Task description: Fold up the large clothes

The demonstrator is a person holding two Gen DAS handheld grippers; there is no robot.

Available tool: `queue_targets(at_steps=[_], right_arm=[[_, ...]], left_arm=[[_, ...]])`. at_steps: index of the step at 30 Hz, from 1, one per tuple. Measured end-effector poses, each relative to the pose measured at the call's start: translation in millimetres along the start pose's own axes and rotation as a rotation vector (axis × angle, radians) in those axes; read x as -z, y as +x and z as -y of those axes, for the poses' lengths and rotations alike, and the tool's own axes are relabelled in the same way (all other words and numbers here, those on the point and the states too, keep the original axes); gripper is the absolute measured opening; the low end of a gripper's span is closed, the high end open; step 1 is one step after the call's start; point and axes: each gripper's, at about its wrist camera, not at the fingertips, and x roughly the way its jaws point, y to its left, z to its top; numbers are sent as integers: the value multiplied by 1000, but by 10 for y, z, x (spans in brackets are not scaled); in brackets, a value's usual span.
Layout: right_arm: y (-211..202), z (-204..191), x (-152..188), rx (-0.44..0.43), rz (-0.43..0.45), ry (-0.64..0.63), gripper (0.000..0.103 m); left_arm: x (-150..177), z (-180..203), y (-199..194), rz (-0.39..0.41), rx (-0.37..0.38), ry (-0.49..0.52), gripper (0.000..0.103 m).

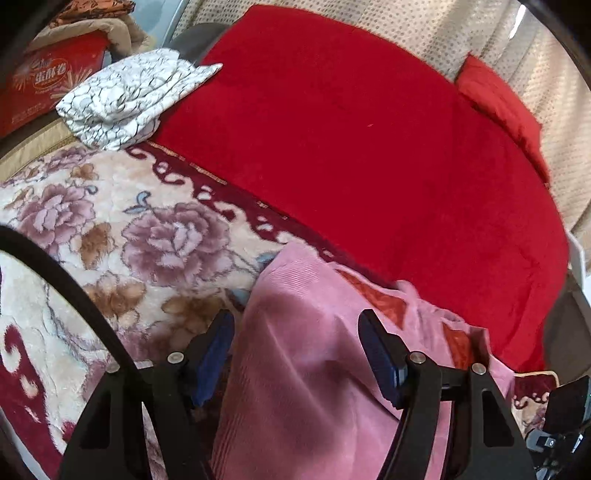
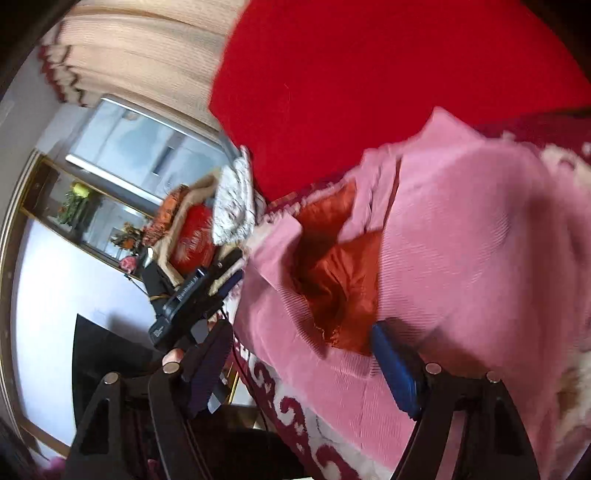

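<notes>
A pink ribbed garment (image 1: pixel 306 350) with an orange-red satin lining (image 2: pixel 340 273) lies rumpled on a floral plush blanket (image 1: pixel 122 236), partly over a red blanket (image 1: pixel 351 129). My left gripper (image 1: pixel 297 356) stands open over the garment's near end. The cloth lies between and under its blue pads (image 1: pixel 380 358), and neither pad presses it. My right gripper (image 2: pixel 303 369) is open too. Its right pad (image 2: pixel 395 369) rests against the pink cloth below the exposed lining, and its left pad is off the bed's edge. The left gripper's body (image 2: pixel 184 295) shows at the left of the right wrist view.
A folded white cloth with a dark crackle pattern (image 1: pixel 129 96) sits at the red blanket's far left corner. Behind it is a red printed box (image 1: pixel 48 85) with bedding on top. A red pillow (image 1: pixel 498 107) leans on a beige dotted backing (image 1: pixel 406 33). A dark screen (image 2: pixel 107 350) stands beside the bed.
</notes>
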Motion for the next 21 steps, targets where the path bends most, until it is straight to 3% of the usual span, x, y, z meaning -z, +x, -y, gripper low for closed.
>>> queue_targets(at_steps=[3,6,7,10,12,13,15,16,17,19,20,21], right_arm=[[152,91,-70,-62,-73,83,79],[239,-73,11,-220,-167,26,80],[254,-140,66,-236,-177,-3,80],[508,-74,154,-177,-241,5,77],[589,28,100,-65,-201,1,55],[547,52,48,-36,-169,-9,51],[412,132,-203,141,-8,-48,37],[361,166,-327,192,55,-51,37],[210,202,-499,252,189,-67,37],[-138,250,-691,279,431,-56,42],[-379,323,-763,283,567,9,56],[-547,389,-782,250,639,72,66]], left_arm=[[-4,-19,136,-6,-60,7,70],[-75,-30,265,8,-131,33,70],[-101,-48,290,12,-140,28,70],[-177,-109,307,31,-157,-7,70],[-190,-118,318,38,-171,-12,70],[-190,-110,335,36,-174,-6,70],[-189,-99,367,28,-181,5,70],[-191,-99,379,28,-186,5,70],[-196,-104,380,33,-187,0,70],[-204,-107,357,51,-193,-8,70],[-210,-104,332,64,-191,-10,70],[-214,-94,309,74,-185,-11,70]])
